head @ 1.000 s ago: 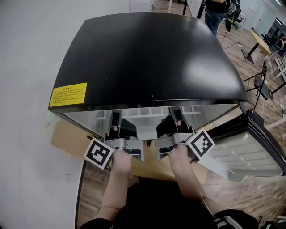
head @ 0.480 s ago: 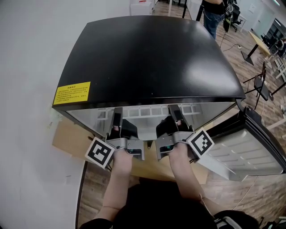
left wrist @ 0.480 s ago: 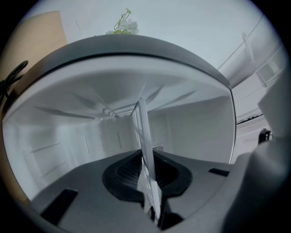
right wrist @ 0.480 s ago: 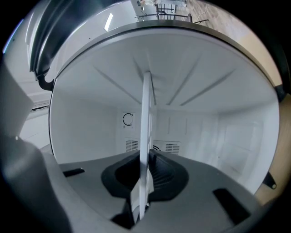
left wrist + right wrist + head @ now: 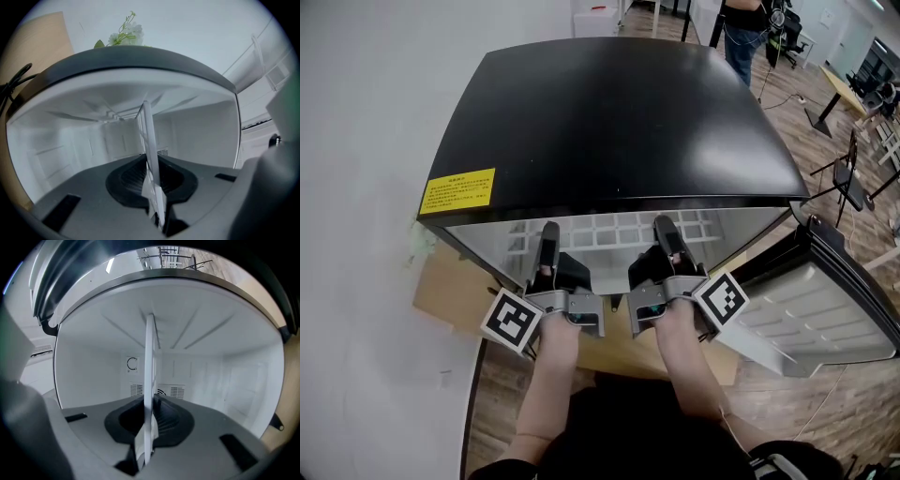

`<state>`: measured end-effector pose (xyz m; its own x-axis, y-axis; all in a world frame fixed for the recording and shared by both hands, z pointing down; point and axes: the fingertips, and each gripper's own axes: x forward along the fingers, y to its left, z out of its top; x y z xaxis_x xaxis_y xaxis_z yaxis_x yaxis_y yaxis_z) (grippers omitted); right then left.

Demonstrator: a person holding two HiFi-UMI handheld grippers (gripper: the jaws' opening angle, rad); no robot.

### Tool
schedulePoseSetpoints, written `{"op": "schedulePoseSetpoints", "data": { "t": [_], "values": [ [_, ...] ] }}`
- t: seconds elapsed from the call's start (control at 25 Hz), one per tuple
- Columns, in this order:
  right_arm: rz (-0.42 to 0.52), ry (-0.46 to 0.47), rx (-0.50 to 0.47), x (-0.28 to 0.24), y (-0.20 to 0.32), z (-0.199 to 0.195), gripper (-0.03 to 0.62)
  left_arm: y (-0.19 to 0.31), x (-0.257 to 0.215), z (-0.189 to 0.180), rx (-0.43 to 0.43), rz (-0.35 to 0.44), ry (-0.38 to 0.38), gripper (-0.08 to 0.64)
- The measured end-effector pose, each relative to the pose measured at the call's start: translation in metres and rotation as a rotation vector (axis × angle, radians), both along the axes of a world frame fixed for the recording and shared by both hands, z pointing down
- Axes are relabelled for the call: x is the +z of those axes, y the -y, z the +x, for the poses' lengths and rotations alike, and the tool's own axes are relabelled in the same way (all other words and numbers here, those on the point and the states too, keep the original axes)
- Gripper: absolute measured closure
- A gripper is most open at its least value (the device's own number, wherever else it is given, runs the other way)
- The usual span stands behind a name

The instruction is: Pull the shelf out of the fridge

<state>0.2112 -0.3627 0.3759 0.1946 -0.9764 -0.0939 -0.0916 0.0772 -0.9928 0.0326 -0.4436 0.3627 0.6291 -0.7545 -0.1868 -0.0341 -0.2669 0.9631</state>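
Note:
A black fridge point(image 5: 619, 122) stands below me with its door open. Its white grid shelf point(image 5: 609, 228) shows just under the front edge of the top. My left gripper point(image 5: 548, 234) and right gripper point(image 5: 666, 230) reach into the opening side by side, each shut on the shelf's front edge. In the left gripper view the shelf point(image 5: 149, 154) runs edge-on as a thin white plate between the closed jaws of the left gripper point(image 5: 152, 180). The right gripper view shows the same: the shelf point(image 5: 149, 380) is pinched in the right gripper point(image 5: 149, 420), with the white fridge interior behind.
The open fridge door point(image 5: 825, 309) hangs at the right. A yellow label point(image 5: 457, 191) sits on the top's front left corner. A white wall is at the left, and a brown board point(image 5: 450, 286) beside the fridge. A person point(image 5: 750, 28) and a chair point(image 5: 848, 178) stand farther back.
More of the shelf's white grid shows below the fridge's top edge than a second ago. Both grippers keep their hold and have hardly shifted in the picture.

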Motion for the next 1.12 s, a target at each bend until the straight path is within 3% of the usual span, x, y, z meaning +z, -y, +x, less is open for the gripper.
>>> {"op": "schedulePoseSetpoints", "data": {
  "t": [1.12],
  "values": [
    [-0.016,0.023,0.011,0.001,-0.018,-0.009,0.578,-0.018,0.001,-0.008,0.005,-0.017,0.007,0.52]
  ]
}}
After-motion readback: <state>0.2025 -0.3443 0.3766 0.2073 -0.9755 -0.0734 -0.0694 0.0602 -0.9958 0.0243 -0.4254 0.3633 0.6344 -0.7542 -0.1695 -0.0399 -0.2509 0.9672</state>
